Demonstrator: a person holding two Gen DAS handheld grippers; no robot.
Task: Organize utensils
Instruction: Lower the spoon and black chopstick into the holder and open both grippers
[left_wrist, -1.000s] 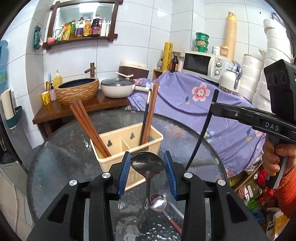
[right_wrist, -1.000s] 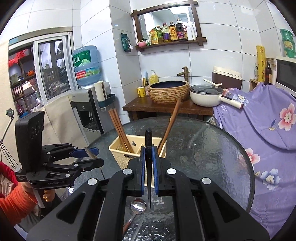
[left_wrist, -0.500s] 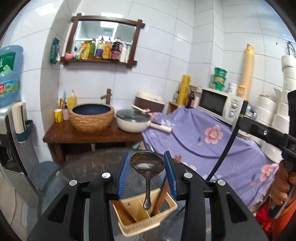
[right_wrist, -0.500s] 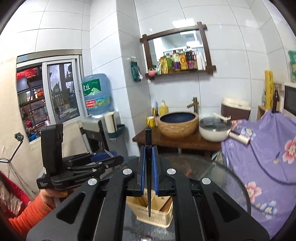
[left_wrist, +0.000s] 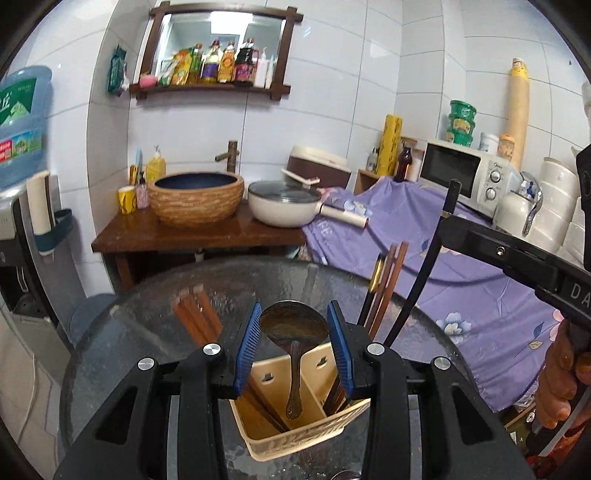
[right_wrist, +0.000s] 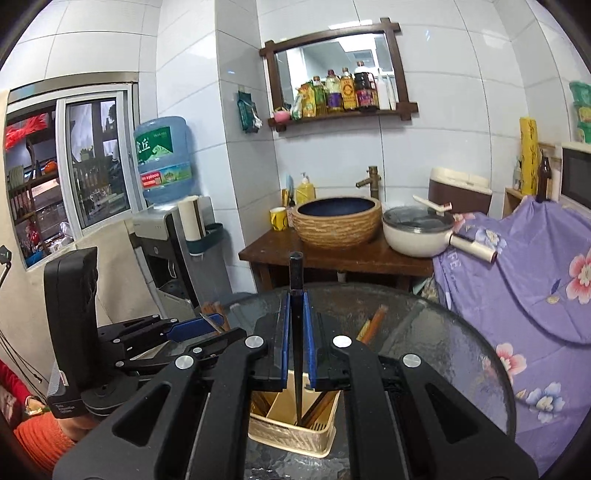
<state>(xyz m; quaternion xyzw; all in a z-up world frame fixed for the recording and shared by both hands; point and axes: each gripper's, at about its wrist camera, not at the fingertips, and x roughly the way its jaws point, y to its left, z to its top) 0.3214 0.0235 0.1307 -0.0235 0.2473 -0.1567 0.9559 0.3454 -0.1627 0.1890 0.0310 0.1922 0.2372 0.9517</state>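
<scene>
1. Left gripper (left_wrist: 293, 345), blue ribbed pads, clamps the bowl of a dark metal spoon (left_wrist: 294, 334); handle hangs down over the middle compartment of the beige plastic utensil caddy (left_wrist: 314, 432).
2. Right gripper (right_wrist: 296, 341) clenched on a thin black chopstick (right_wrist: 295, 280), held upright, tip low in the caddy's right compartment.
3. Caddy stands at the near edge of the round textured glass table (left_wrist: 147, 332).
4. Brown wooden chopsticks (left_wrist: 195, 319) lean out of its left compartment; another brown set (left_wrist: 388, 284) leans out of the right one.
</scene>
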